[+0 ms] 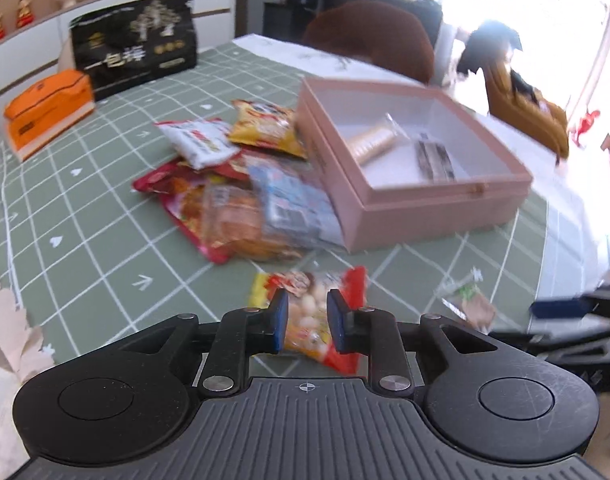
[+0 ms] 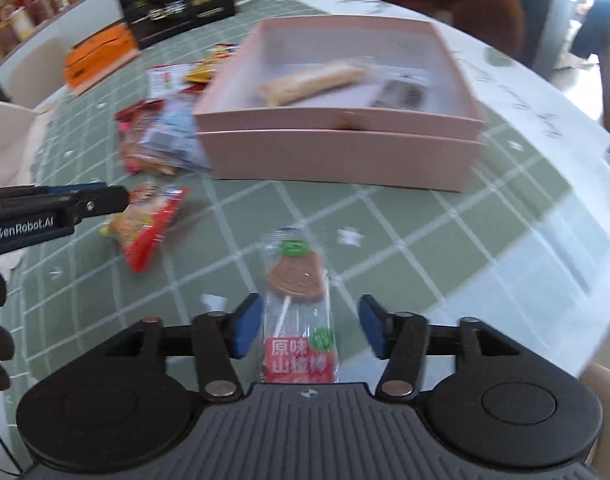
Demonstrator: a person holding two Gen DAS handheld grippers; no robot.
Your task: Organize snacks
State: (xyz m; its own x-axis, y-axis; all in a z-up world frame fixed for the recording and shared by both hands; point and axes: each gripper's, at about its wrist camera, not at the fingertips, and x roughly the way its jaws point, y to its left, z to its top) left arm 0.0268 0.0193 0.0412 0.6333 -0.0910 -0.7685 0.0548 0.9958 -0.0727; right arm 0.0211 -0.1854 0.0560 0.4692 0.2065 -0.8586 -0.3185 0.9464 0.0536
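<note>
The right gripper stands open, its pads clear of the lollipop packet that lies on the green checked tablecloth between them. The left gripper is slightly open over a red and yellow snack packet, not pressing it. Farther away a snack pile lies against the pink box, which holds a beige wrapped roll beside a dark packet
</note>
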